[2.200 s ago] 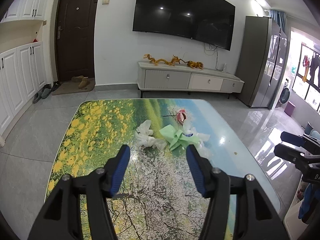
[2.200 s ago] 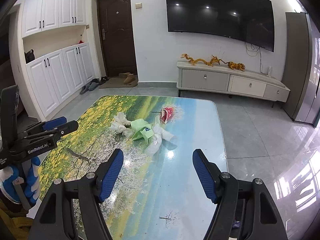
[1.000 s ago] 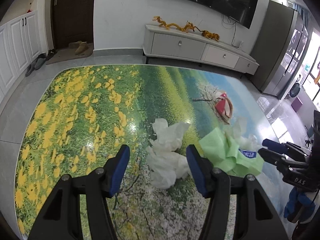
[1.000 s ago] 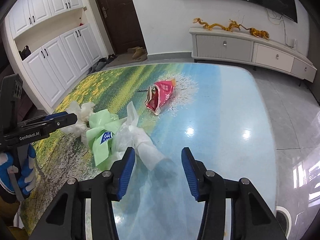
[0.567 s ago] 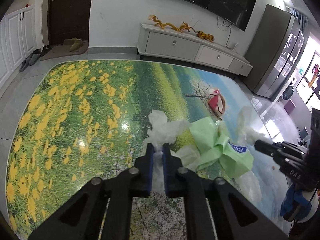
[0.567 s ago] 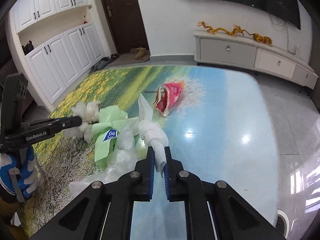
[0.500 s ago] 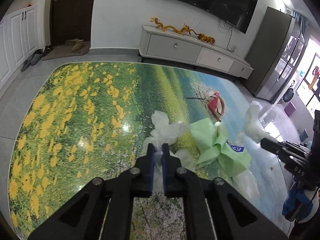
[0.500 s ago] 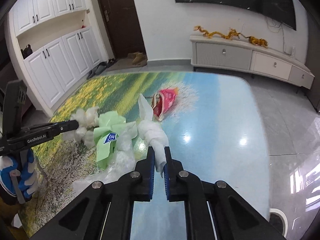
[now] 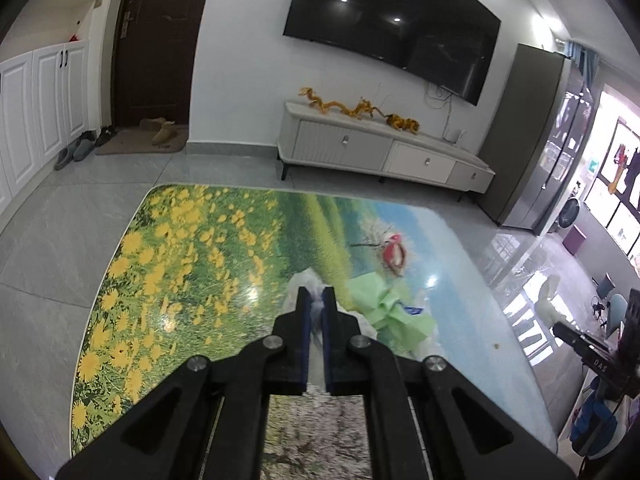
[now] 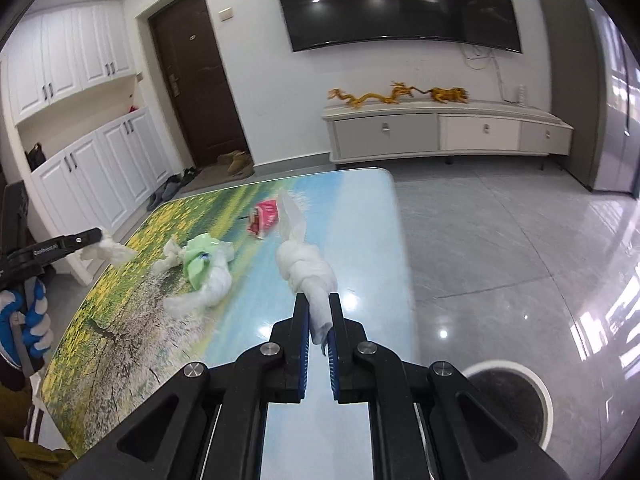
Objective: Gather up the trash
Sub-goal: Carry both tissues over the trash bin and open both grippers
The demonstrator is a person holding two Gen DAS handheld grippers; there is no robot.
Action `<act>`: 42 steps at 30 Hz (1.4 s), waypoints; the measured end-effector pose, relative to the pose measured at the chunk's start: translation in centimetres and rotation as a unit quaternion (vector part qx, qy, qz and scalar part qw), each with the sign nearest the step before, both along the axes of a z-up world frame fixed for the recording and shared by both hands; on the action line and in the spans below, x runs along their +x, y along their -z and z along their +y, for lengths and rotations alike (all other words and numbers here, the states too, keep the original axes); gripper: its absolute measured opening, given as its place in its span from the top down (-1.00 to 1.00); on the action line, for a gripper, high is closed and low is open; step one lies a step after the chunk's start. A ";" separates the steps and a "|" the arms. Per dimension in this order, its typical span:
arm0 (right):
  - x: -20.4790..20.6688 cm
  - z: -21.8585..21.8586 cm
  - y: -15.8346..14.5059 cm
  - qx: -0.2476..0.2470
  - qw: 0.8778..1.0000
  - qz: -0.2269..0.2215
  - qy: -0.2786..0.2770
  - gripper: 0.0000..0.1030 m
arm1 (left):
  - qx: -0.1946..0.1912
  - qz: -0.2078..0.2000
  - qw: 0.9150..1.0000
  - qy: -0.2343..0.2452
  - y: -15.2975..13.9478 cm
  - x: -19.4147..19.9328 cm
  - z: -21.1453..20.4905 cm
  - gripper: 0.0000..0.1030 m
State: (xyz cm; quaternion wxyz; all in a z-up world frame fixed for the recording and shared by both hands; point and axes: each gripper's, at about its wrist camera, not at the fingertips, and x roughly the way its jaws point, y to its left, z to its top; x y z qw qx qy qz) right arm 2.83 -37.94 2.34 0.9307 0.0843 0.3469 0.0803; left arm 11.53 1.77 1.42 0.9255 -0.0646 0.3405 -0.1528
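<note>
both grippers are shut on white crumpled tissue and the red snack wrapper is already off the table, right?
Not quite: the red snack wrapper still lies on the flower-print table, as the right wrist view shows. The left gripper and right gripper are each shut on white crumpled tissue.

Flower-meadow print table (image 10: 360, 208), green bag (image 10: 200, 258), red wrapper (image 10: 264, 216).

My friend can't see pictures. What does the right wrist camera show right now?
The right gripper has its jaws shut on a knotted white plastic bag, held above a table printed with flowers and sky. More trash lies on it: a green bag and a red wrapper. At left, the left gripper holds a white wad; a round bin stands on the floor.
</note>
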 end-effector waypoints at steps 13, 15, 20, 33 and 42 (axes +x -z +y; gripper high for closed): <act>-7.6 -11.3 5.4 0.060 0.990 0.044 0.121 0.84 | 0.034 -0.003 0.980 0.198 -2.8 -2.8 -19.4 0.92; -8.2 -12.7 6.8 0.072 0.987 0.057 0.134 0.84 | 0.046 0.008 0.972 0.232 -2.0 -3.2 -23.3 0.92; -9.1 -16.2 10.3 0.106 0.978 0.090 0.158 0.84 | 0.085 0.024 0.951 0.295 0.3 -4.9 -32.2 0.92; -9.1 -20.2 15.8 0.139 0.955 0.156 0.208 0.18 | 0.104 0.101 0.919 0.366 6.7 -5.5 -45.9 0.81; -9.9 -20.1 14.6 0.127 0.952 0.154 0.233 -0.03 | 0.080 0.118 0.918 0.370 6.7 -4.6 -43.8 0.78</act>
